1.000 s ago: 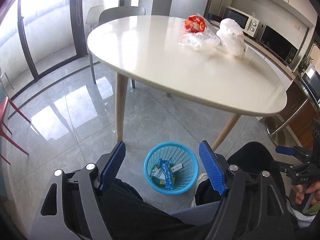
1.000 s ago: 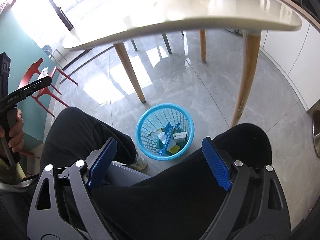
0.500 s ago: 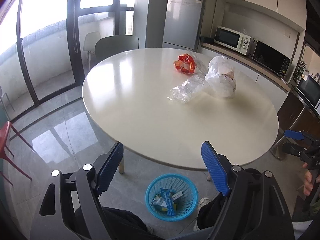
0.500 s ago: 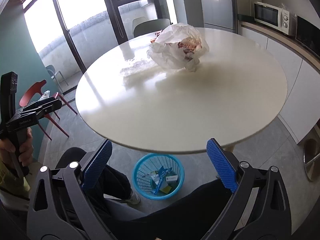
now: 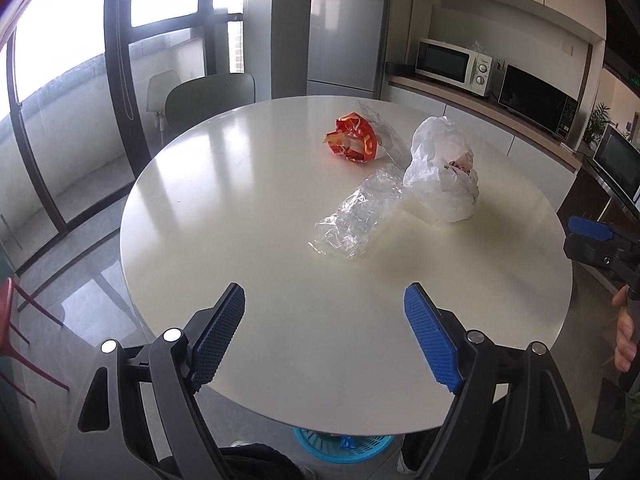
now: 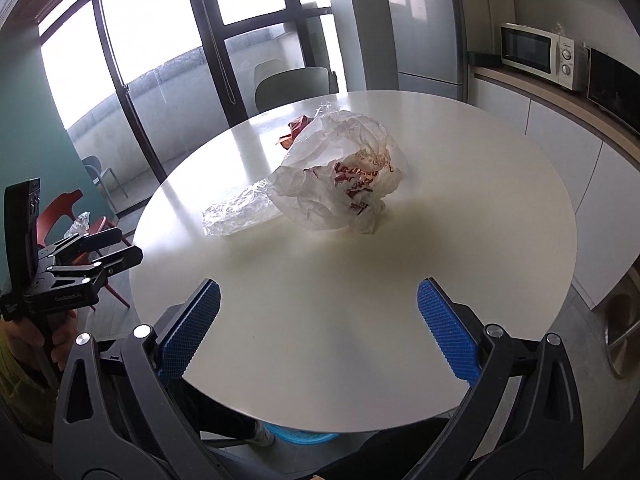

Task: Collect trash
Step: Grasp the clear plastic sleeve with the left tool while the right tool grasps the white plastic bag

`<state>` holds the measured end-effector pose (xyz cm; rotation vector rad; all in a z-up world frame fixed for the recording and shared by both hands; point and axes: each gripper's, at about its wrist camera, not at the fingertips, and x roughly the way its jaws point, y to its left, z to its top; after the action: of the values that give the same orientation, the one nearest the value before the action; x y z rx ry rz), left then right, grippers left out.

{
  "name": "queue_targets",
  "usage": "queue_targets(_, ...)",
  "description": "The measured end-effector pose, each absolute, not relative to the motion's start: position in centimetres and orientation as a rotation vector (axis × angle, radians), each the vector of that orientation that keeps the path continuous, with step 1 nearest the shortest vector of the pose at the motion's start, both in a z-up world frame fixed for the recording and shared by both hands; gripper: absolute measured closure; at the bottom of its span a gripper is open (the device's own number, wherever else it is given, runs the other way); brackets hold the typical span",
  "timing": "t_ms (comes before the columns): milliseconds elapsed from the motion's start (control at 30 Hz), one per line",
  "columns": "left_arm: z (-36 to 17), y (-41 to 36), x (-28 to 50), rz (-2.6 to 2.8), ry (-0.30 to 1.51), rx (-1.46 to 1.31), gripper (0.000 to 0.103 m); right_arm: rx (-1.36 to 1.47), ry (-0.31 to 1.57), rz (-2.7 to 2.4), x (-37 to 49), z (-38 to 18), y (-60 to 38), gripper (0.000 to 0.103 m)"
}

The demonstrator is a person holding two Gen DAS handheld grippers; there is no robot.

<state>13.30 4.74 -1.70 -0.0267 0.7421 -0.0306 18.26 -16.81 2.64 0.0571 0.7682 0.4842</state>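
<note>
Trash on the round white table [image 5: 248, 240] comes to three pieces: one crumpled white bag [image 5: 442, 178] with red print, one clear plastic wrapper [image 5: 356, 216] lying just beside it and touching its near-left side, and one red-orange snack packet [image 5: 354, 142] farther back toward the window. Below the table's near edge I can see one blue basket [image 5: 340, 446], mostly hidden by the tabletop. I hold two claws. My left gripper [image 5: 324, 340] has its blue pads spread wide apart with nothing between them, hanging over the near part of the table, well short of the wrapper. My right gripper [image 6: 318, 330] is likewise spread wide and empty, pointed at the white bag [image 6: 340, 176]. Half a second ago both claws sat lower and farther back, with the basket and its contents fully in sight below the table rim; now both have risen and come forward, so the tabletop fills the view and only a sliver of the basket [image 6: 300, 436] shows. The three pieces have not moved.
</note>
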Motion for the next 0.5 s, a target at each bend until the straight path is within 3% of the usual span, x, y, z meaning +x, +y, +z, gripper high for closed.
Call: queue_targets(500,-3.5,4.0,21.0,-0.105,0.828,0.006,0.020,0.101,0.820,0.456,28.5,2.3,-14.9,0.009)
